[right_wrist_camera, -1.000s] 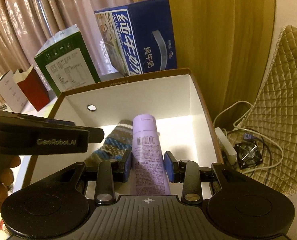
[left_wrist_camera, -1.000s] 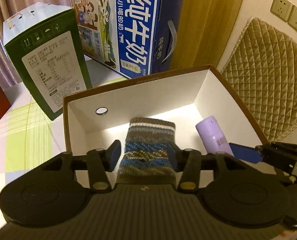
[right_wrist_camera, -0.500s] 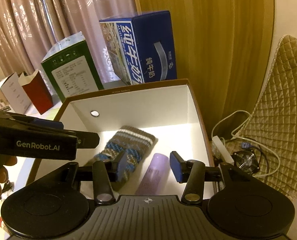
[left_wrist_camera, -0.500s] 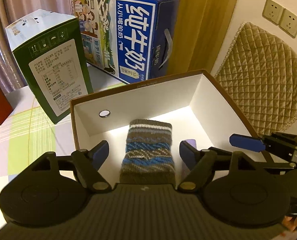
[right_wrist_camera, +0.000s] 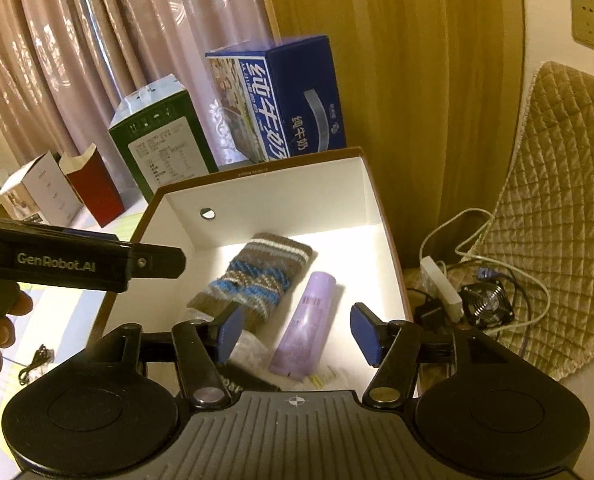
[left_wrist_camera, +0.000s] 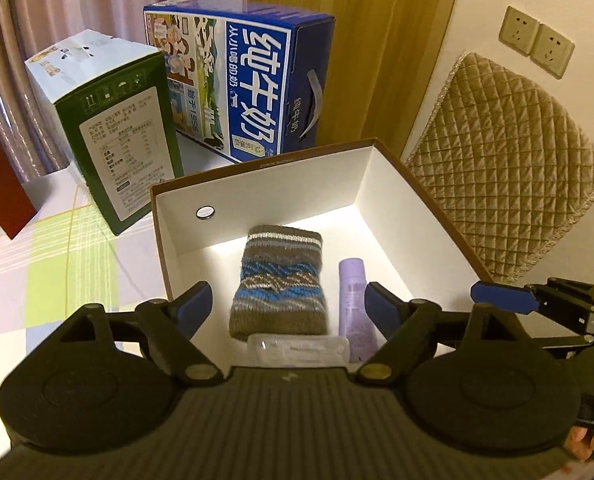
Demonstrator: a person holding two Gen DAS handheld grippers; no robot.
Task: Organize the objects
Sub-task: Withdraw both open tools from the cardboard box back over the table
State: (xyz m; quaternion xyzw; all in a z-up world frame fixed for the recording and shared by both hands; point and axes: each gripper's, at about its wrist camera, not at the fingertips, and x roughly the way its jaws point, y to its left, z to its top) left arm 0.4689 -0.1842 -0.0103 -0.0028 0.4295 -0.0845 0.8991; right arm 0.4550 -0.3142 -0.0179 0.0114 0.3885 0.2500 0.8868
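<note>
A brown box with white inside (left_wrist_camera: 401,196) (right_wrist_camera: 377,216) stands open on the table. In it lie a folded striped knit sock (left_wrist_camera: 279,280) (right_wrist_camera: 253,276), a lilac bottle (left_wrist_camera: 355,304) (right_wrist_camera: 307,324) to its right, and a clear blister pack (left_wrist_camera: 297,350) at the near end. My left gripper (left_wrist_camera: 287,306) is open and empty, raised above the box's near side. My right gripper (right_wrist_camera: 297,332) is open and empty above the bottle. The left gripper's body (right_wrist_camera: 77,260) shows at the left of the right wrist view.
A blue milk carton case (left_wrist_camera: 249,84) and a green box (left_wrist_camera: 113,132) stand behind the box. A red box (right_wrist_camera: 93,188) stands at the far left. A quilted cushion (left_wrist_camera: 505,176), a power strip (right_wrist_camera: 441,280), cables and a small fan (right_wrist_camera: 485,304) lie to the right.
My right gripper let go of the lilac bottle, which now lies in the box. Both grippers opened wider and pulled up and back from the box.
</note>
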